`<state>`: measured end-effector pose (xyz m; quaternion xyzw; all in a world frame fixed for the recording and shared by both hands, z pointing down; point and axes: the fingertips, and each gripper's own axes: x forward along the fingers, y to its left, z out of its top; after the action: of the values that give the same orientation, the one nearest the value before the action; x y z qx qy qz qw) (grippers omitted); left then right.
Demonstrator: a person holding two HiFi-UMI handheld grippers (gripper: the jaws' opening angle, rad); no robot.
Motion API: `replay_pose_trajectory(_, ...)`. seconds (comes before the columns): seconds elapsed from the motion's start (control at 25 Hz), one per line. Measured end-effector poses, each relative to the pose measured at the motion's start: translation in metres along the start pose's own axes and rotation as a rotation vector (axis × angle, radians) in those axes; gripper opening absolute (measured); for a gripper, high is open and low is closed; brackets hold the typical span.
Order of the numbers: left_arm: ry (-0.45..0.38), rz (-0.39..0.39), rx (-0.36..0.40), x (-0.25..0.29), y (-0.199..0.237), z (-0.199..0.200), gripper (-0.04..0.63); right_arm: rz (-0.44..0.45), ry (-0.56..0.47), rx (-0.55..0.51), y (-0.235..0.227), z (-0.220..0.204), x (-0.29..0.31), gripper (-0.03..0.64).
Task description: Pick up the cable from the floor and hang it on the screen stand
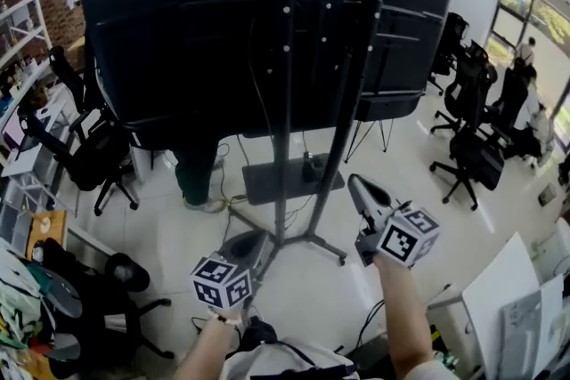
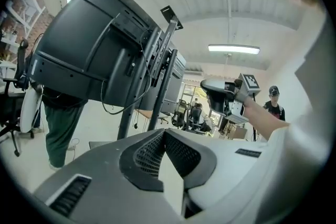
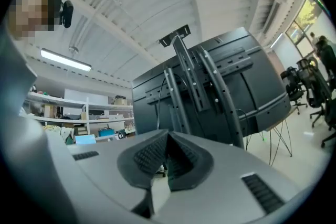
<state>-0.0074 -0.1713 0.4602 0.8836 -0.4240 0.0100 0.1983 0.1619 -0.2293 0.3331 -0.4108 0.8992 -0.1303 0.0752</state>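
Note:
The screen stand [image 1: 285, 111] rises in front of me on two dark posts, carrying a big black screen [image 1: 178, 31] seen from behind. A thin black cable [image 1: 259, 89] hangs down the screen's back beside the posts; in the left gripper view the cable [image 2: 113, 108] loops under the screen. More thin cable [image 1: 233, 201] lies on the floor by the stand's foot. My left gripper [image 1: 257, 239] is low, near the foot, shut and empty. My right gripper [image 1: 360, 183] is to the right of the posts, also shut with nothing in it.
A person in green trousers [image 1: 195, 172] stands behind the screen. Black office chairs [image 1: 89, 151] are at the left and more chairs [image 1: 468, 156] at the right. A dark base plate [image 1: 289, 178] lies on the floor. White desks [image 1: 512, 303] stand at the lower right.

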Motion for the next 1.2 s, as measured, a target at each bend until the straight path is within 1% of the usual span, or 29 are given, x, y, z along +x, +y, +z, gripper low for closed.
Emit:
replay_pose_trajectory(0.12, -0.016, 0.022, -0.027, -0.016, -0.037, -0.029, 0.002, -0.004, 0.033, 0.035, 0.000, -0.034, -0.048, 0.000)
replay_pose_trajectory(0.2, -0.022, 0.026, -0.040, -0.025, -0.058, -0.039, 0.002, -0.003, 0.044, 0.094, -0.003, -0.057, -0.073, 0.002)
replay_pose_trajectory(0.28, -0.008, 0.054, -0.046, -0.039, -0.075, -0.054, 0.002, 0.005, 0.081, 0.135, 0.001, -0.088, -0.095, 0.002)
replay_pose_trajectory(0.48, 0.019, 0.147, -0.063, -0.077, -0.098, -0.086, 0.002, 0.026, 0.201, 0.185, 0.025, -0.160, -0.139, 0.002)
replay_pose_trajectory(0.56, 0.026, 0.165, -0.074, -0.092, -0.105, -0.096, 0.002, 0.004, 0.235, 0.205, 0.032, -0.184, -0.159, 0.002)
replay_pose_trajectory(0.64, 0.028, 0.165, -0.070, -0.101, -0.106, -0.098, 0.002, -0.020, 0.245, 0.216, 0.037, -0.198, -0.169, 0.002)
replay_pose_trajectory(0.8, 0.054, 0.134, -0.057, -0.118, -0.109, -0.107, 0.002, -0.079, 0.273, 0.167, 0.061, -0.211, -0.186, 0.002)
replay_pose_trajectory(0.88, 0.063, 0.108, -0.045, -0.123, -0.113, -0.107, 0.002, -0.100, 0.263, 0.124, 0.076, -0.205, -0.193, 0.002)
replay_pose_trajectory(1.0, 0.052, 0.073, -0.028, -0.133, -0.119, -0.105, 0.002, -0.119, 0.259, 0.031, 0.103, -0.193, -0.199, 0.002)
replay_pose_trajectory(1.08, 0.039, 0.051, -0.034, -0.141, -0.119, -0.104, 0.002, -0.130, 0.263, -0.014, 0.122, -0.190, -0.199, 0.002)
replay_pose_trajectory(1.2, 0.040, 0.022, -0.052, -0.156, -0.121, -0.112, 0.002, -0.154, 0.282, -0.031, 0.147, -0.198, -0.208, 0.002)
